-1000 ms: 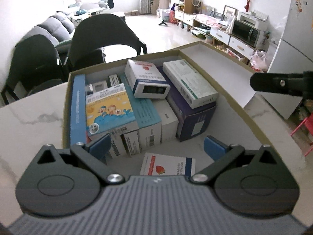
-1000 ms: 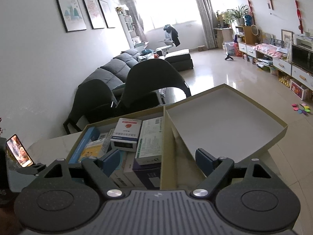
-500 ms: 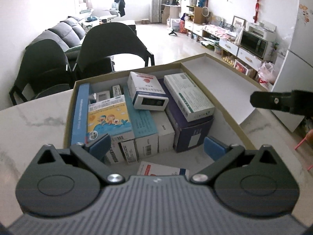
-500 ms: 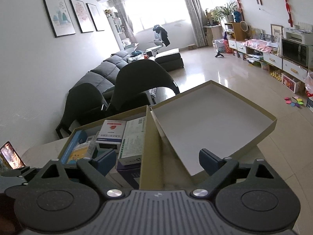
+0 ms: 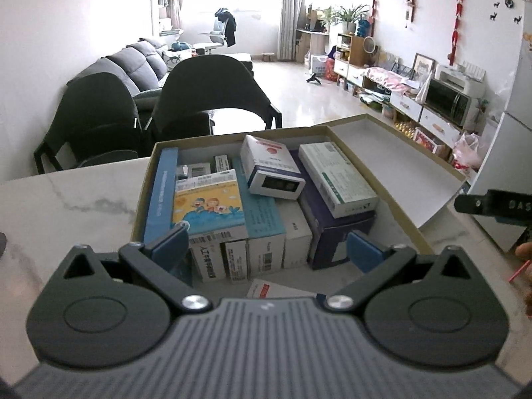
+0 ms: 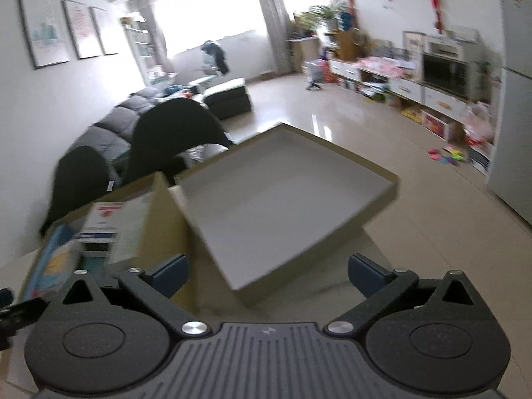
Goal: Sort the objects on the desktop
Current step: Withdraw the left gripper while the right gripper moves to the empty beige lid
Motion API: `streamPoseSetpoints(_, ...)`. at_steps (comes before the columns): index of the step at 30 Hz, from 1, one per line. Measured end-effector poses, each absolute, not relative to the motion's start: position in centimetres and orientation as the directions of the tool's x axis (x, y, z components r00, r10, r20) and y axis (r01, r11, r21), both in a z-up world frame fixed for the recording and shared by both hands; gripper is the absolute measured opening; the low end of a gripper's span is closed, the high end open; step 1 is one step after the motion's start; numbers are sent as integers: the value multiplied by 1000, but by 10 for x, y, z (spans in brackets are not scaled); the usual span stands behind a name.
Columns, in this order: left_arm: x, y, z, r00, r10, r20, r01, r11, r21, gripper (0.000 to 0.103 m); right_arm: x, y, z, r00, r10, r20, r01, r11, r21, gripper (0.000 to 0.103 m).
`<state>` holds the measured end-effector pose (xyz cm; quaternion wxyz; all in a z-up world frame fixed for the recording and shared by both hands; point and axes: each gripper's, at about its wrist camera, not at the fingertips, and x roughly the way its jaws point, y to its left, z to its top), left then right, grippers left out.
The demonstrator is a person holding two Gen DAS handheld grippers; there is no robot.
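on the marble table (image 5: pixel 66 206), sitting open: box (image 5: pixel 146 196), packed tight with cartons standing on edge so more fit, barcodes facing the near side. lying loose on top and tilted, a white carton (image 5: pixel 271 169), long axis running from 11 to 5 o'clock, dark end pointing toward 5. beside it at 3 o'clock, a green-striped carton (image 5: pixel 337 179), lying along the same diagonal. at 9 o'clock, a cartoon carton (image 5: pixel 207 202) facing up. leaning off the box's right wall toward 2 o'clock, lid (image 6: pixel 282 206), inside up, overhanging the table edge, probably parked there to keep the box reachable.

hovering low over the box's near edge, left gripper (image 5: pixel 267 246), jaws wide apart, gripping nothing, pointing toward 12. hovering before the lid's near corner, right gripper (image 6: pixel 267 276), jaws opening to about full width, nothing pressed between them, looking like lining up to take the lid. blurring in that view, so exact clearance unclear.
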<state>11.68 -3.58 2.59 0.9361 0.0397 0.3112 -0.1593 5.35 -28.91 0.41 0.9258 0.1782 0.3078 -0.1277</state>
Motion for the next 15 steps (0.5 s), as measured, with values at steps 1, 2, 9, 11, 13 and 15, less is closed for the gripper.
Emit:
streamPoseSetpoints(1, 116, -36, 26, 756, -274, -594, 323, 946, -25, 103, 54, -293, 1, 773, -137, -620, 361, 898, 251, 102)
streamPoseSetpoints(2, 116, -36, 26, 757, -274, -593, 324, 946, -23, 103, 56, -297, -2, 769, -146, -623, 374, 893, 252, 102)
streamPoseSetpoints(9, 111, -35, 26, 761, -267, -591, 323, 946, -11, 103, 70, -324, -19, 742, -183, -645, 447, 852, 273, 102)
streamPoseSetpoints(11, 112, -33, 26, 760, -265, -593, 320, 947, -13, 103, 77, -333, -25, 734, -187, -653, 460, 844, 276, 102)
streamPoseSetpoints(13, 112, -29, 26, 761, -258, -595, 313, 950, -10, 103, 86, -343, -32, 720, -198, -666, 477, 837, 267, 102)
streamPoseSetpoints(15, 112, -25, 26, 763, -250, -596, 304, 952, -10, 103, 95, -352, -39, 701, -211, -681, 497, 829, 255, 102)
